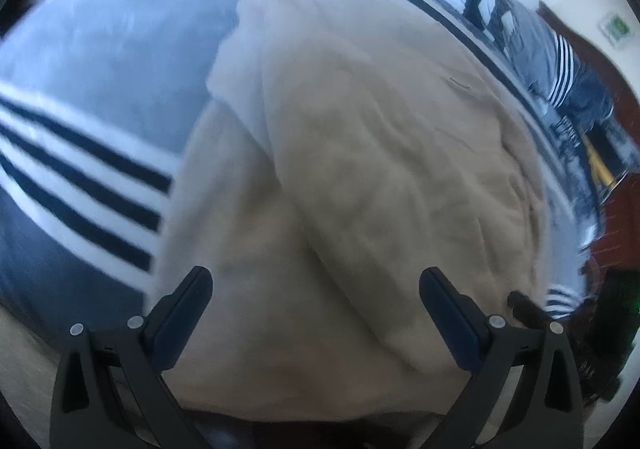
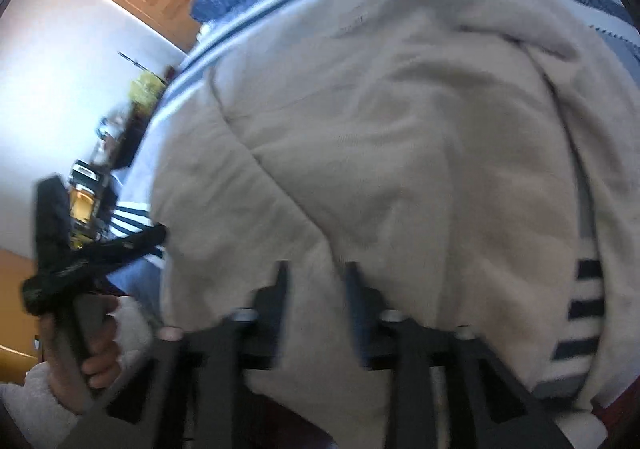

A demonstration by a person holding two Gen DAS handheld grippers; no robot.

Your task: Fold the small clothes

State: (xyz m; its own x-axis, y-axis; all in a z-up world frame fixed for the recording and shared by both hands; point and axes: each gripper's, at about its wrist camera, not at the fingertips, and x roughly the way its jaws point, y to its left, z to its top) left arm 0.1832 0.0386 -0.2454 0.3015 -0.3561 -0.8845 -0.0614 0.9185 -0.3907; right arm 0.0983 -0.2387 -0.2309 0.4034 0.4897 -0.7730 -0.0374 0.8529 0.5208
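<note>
Spreading across the striped blue-and-white bedcover (image 1: pixel 80 61), a beige garment (image 1: pixel 360 153) is seen lying rumpled and partly doubled over; it is judged soft, light and limp, best taken at a hem or corner near the close edge. The left gripper (image 1: pixel 316 289) is held wide apart and empty above it, while the right gripper (image 2: pixel 316 277) is narrowed, though whether cloth is pinched cannot be told.

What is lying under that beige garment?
The beige garment lies on a grey blanket with black and white stripes, which shows around its edges. Whatever lies beneath its middle is covered.
</note>
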